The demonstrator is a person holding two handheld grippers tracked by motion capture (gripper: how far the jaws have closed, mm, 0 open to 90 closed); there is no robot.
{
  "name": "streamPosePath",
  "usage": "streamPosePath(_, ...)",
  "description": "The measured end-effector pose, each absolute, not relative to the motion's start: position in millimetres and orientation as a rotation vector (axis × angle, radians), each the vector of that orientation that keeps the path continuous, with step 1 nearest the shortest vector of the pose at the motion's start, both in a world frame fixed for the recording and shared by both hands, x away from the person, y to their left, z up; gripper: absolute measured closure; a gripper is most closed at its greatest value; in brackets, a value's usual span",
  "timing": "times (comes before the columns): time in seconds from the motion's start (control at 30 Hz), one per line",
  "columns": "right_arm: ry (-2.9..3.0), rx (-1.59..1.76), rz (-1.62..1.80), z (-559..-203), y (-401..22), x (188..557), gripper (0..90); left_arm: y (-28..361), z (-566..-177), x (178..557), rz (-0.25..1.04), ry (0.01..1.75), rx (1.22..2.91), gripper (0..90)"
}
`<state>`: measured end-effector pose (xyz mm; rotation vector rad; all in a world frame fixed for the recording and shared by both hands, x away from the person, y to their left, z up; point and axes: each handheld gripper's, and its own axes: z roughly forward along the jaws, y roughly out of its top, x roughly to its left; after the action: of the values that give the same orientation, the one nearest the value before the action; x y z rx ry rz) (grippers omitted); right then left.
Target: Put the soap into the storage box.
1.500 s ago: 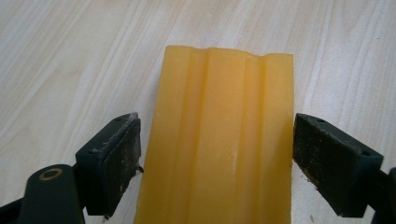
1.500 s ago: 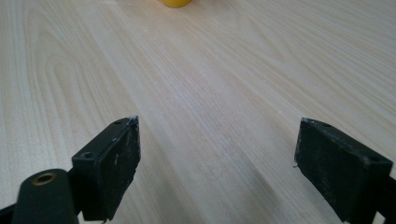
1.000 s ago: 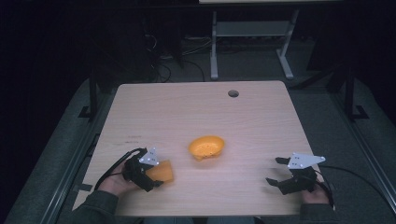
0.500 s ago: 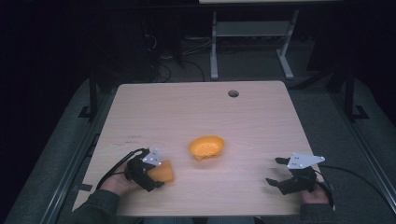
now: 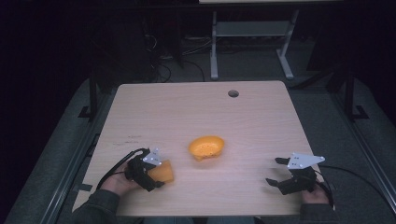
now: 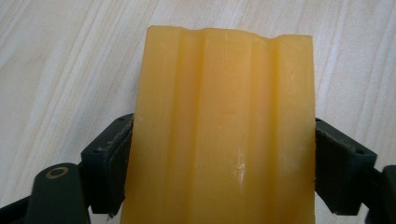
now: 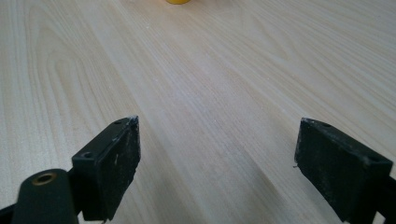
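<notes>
Fingers [image 6: 109, 163] of the left gripper [image 5: 148, 173] stay clenched on the yellow block [image 6: 224, 135], barely shifted near the counter's [image 5: 196, 112] front edge, so carrying toward the orange bowl [image 5: 206, 147] hasn't begun; the right gripper [image 5: 286, 176] rests spread, empty.

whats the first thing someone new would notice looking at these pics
The orange block stands out first: the left gripper has it clamped between its fingers near the table's front left. Next is the orange bowl near the middle of the table. At front right, the right gripper sits open with nothing between its fingers.
</notes>
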<state>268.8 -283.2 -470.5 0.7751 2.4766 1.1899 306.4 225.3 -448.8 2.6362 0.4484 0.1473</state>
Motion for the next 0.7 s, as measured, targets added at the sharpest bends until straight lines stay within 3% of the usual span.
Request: streamPosePath(0.7, 2.462, 0.775, 1.205, -469.0, -285.1, 267.2, 13.7, 225.4, -431.6, 298.1, 0.199, 0.429, 2.597, 20.6)
